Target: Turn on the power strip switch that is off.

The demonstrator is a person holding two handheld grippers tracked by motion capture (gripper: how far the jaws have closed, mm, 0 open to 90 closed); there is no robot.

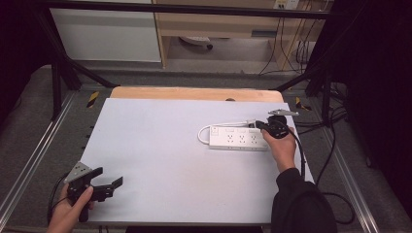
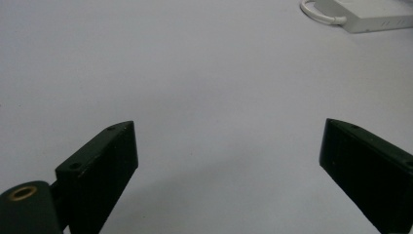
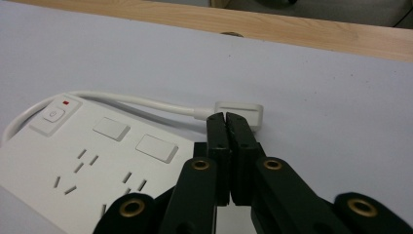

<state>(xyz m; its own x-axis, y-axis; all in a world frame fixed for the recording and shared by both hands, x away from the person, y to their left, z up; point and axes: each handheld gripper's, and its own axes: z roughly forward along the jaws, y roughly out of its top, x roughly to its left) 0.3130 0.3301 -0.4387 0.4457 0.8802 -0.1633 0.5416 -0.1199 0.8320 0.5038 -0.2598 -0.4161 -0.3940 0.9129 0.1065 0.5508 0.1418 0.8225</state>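
A white power strip (image 1: 238,139) lies flat on the right half of the white tabletop (image 1: 160,145), its short cable (image 3: 136,101) looping round to a flat white plug (image 3: 243,108). My right gripper (image 3: 227,117) hovers over the strip's right end, jaws pressed together, tips at the plug's near edge. I cannot tell whether they touch it. In the high view, the right gripper (image 1: 260,125) sits under a hand. My left gripper (image 1: 111,177) rests at the front left corner, wide open and empty. The left gripper view has the left gripper (image 2: 228,126) facing the power strip (image 2: 370,17) far off.
A wooden strip (image 1: 194,93) runs along the table's far edge, also seen in the right gripper view as the wooden strip (image 3: 292,27). Black frame posts and cables (image 1: 335,121) stand off the table's right side. Bare white surface spreads between the two grippers.
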